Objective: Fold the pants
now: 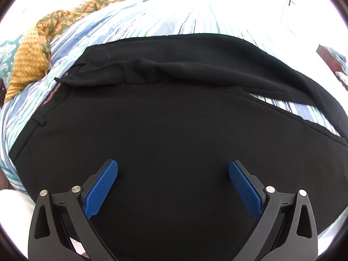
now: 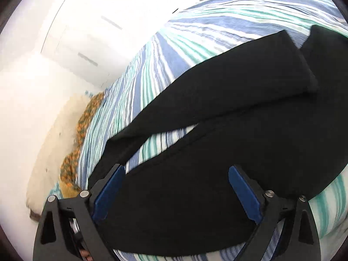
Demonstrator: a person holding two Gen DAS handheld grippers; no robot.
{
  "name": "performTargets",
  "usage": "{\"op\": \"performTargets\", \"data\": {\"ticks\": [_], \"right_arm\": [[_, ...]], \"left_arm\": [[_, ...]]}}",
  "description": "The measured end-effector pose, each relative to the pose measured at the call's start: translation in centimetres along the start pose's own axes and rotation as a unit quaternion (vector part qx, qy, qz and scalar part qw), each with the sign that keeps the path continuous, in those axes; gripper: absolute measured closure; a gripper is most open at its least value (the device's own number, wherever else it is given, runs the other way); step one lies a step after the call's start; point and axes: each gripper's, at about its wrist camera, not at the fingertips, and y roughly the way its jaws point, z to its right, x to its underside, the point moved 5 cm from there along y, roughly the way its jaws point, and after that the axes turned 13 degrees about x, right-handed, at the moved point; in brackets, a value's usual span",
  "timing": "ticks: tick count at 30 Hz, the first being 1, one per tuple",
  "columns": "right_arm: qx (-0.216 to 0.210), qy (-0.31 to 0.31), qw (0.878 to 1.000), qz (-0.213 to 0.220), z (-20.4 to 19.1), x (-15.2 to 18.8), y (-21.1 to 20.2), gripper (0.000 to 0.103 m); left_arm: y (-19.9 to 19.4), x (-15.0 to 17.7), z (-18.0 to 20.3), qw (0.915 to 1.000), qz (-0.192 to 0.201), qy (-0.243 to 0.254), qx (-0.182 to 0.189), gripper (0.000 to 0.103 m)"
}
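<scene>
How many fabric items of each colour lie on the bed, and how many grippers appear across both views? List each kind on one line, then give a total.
Black pants: 1
Blue, green and white striped bed cover: 1
Orange and green patterned cloth: 1
Mustard dotted cloth: 1
Grippers, left gripper and right gripper: 2
Total: 6

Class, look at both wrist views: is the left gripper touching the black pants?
Cannot tell. In the left wrist view the left gripper is open above the black pants, but black fabric fills the background, so neither contact nor gap shows plainly.
</scene>
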Motion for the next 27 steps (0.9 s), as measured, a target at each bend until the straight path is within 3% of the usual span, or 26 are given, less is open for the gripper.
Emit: {"op": "performTargets", "data": {"ticks": [2, 6, 8, 9, 10, 12, 15, 18, 21, 24, 27], "right_arm": [[0.013, 0.055, 0.998, 0.012, 1.7, -2.2, 0.3, 0.009], [0.078, 0.162, 0.983, 0.035, 5.6, -5.4, 0.9, 0.031], [0.100, 0.210, 0.972, 0.043, 7.7, -6.3, 1.3, 0.052], [0.110, 0.214, 0.970, 0.040, 8.3, -6.6, 1.7, 0.083], [0.124, 0.210, 0.969, 0.037, 8.6, -6.9, 2.0, 0.098], [0.117, 0.197, 0.973, 0.041, 8.4, -7.8, 1.3, 0.098], [0.079, 0.123, 0.987, 0.065, 5.1, -9.1, -2.1, 0.098], [0.055, 0.015, 0.994, 0.097, 0.7, -10.4, -6.3, 0.098], [0.039, -0.063, 0.991, 0.115, -2.5, -10.5, -9.4, 0.098], [0.017, -0.093, 0.988, 0.124, -4.1, -10.0, -12.0, 0.098], [-0.004, -0.101, 0.986, 0.134, -4.7, -9.2, -14.2, 0.098]], "left_arm": [[0.1, 0.2, 0.1, 1.0000, -0.003, -0.001, 0.000, 0.001], [0.5, 0.6, 0.6, 0.9998, -0.008, 0.014, -0.008, 0.001], [0.5, 0.8, 0.9, 0.9997, -0.011, 0.019, -0.009, 0.001], [0.5, 0.8, 1.0, 0.9996, -0.014, 0.022, -0.010, 0.001], [0.4, 0.8, 1.1, 0.9995, -0.019, 0.025, -0.009, 0.001], [-0.1, 0.3, 1.2, 0.9992, -0.035, 0.015, 0.012, 0.001], [-1.3, -2.7, 1.0, 0.9952, -0.021, -0.022, 0.093, 0.001], [-0.7, -7.6, 1.4, 0.9872, -0.017, -0.043, 0.152, 0.001], [1.8, -12.9, 2.4, 0.9765, -0.025, -0.061, 0.205, 0.001], [5.8, -17.1, 2.1, 0.9730, -0.048, -0.094, 0.205, 0.001], [9.4, -19.1, 1.1, 0.9632, -0.078, -0.155, 0.205, 0.001]]}}
